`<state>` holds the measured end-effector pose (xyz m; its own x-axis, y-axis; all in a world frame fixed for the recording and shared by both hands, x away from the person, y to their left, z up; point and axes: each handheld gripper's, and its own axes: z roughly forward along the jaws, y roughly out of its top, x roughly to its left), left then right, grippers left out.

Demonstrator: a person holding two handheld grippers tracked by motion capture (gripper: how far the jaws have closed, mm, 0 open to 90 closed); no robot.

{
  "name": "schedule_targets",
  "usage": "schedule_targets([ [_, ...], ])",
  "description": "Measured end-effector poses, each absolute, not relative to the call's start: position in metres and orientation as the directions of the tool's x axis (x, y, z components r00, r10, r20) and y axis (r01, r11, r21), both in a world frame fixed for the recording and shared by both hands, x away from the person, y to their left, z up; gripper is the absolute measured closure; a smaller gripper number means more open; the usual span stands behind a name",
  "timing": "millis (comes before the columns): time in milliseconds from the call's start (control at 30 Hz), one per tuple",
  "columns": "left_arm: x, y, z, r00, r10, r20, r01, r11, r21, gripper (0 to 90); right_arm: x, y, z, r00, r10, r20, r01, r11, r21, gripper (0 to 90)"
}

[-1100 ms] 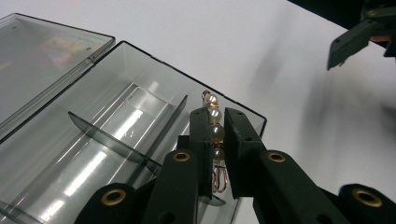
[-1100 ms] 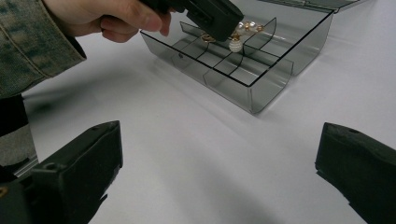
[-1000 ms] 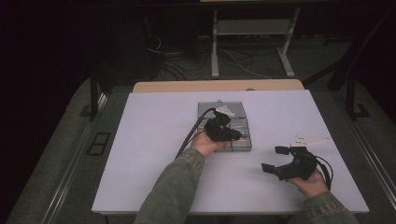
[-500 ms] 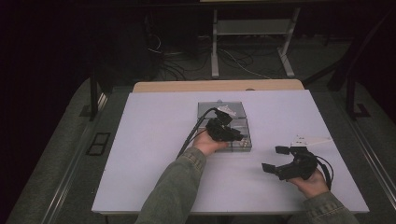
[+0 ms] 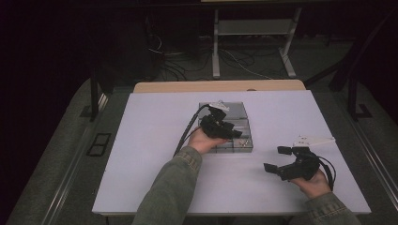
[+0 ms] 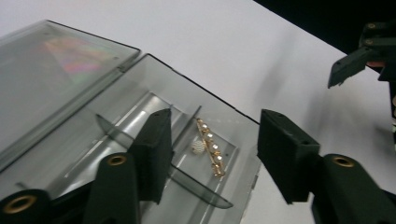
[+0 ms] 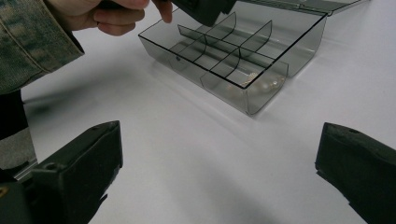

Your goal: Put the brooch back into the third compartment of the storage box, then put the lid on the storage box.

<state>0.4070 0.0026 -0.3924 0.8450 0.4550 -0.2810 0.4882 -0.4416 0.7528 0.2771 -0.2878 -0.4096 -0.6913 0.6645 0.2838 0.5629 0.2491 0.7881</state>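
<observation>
A smoke-clear compartment box (image 5: 239, 121) lies mid-table with its lid (image 6: 56, 70) folded open behind it. A gold pin with pearls (image 6: 208, 145) rests in one corner compartment, and it shines through the box wall (image 7: 264, 85) in the right gripper view. My left gripper (image 5: 233, 133) hovers over that compartment. Its jaws have just been opening, and the pads (image 6: 154, 154) stand apart above the pin without touching it. My right gripper (image 5: 276, 159) rests low on the table to the right of the box (image 7: 233, 60), with its jaws wide and nothing between them.
The white tabletop (image 5: 141, 154) has bare room left of and in front of the box. A wooden board edge (image 5: 220, 86) runs along the far side. Behind it on the dark floor are a metal stand (image 5: 216, 51) and cables.
The left gripper stays over the box with only a slight shift. The right hand has not moved.
</observation>
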Motion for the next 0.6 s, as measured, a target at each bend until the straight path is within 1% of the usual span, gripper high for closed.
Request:
schedule_targets([
  [167, 0.407, 0.017, -0.388, 0.829, 0.476, -0.294, 0.502, -0.402, 0.766, 35.8, 0.278, -0.289, -0.409, -0.686, 0.668, 0.287, 0.568, 0.246, 0.785, 0.5],
  [333, 0.407, 0.034, -0.382, 0.824, 0.480, -0.300, 0.500, -0.367, 0.785, 27.3, 0.281, -0.289, -0.409, -0.683, 0.671, 0.289, 0.571, 0.243, 0.784, 0.5],
  [367, 0.407, 0.036, -0.381, 0.813, 0.491, -0.312, 0.509, -0.341, 0.790, 26.0, 0.281, -0.289, -0.409, -0.686, 0.669, 0.286, 0.567, 0.245, 0.787, 0.5],
  [500, 0.407, 0.048, -0.378, 0.795, 0.523, -0.309, 0.519, -0.321, 0.792, 20.5, 0.284, -0.288, -0.408, -0.683, 0.670, 0.291, 0.571, 0.241, 0.785, 0.5],
  [533, 0.408, 0.051, -0.377, 0.791, 0.533, -0.300, 0.519, -0.324, 0.791, 18.5, 0.285, -0.288, -0.407, -0.679, 0.672, 0.296, 0.573, 0.234, 0.785, 0.5],
  [600, 0.410, 0.056, -0.377, 0.773, 0.549, -0.317, 0.539, -0.306, 0.785, 13.1, 0.289, -0.288, -0.405, -0.675, 0.674, 0.299, 0.575, 0.227, 0.786, 0.5],
])
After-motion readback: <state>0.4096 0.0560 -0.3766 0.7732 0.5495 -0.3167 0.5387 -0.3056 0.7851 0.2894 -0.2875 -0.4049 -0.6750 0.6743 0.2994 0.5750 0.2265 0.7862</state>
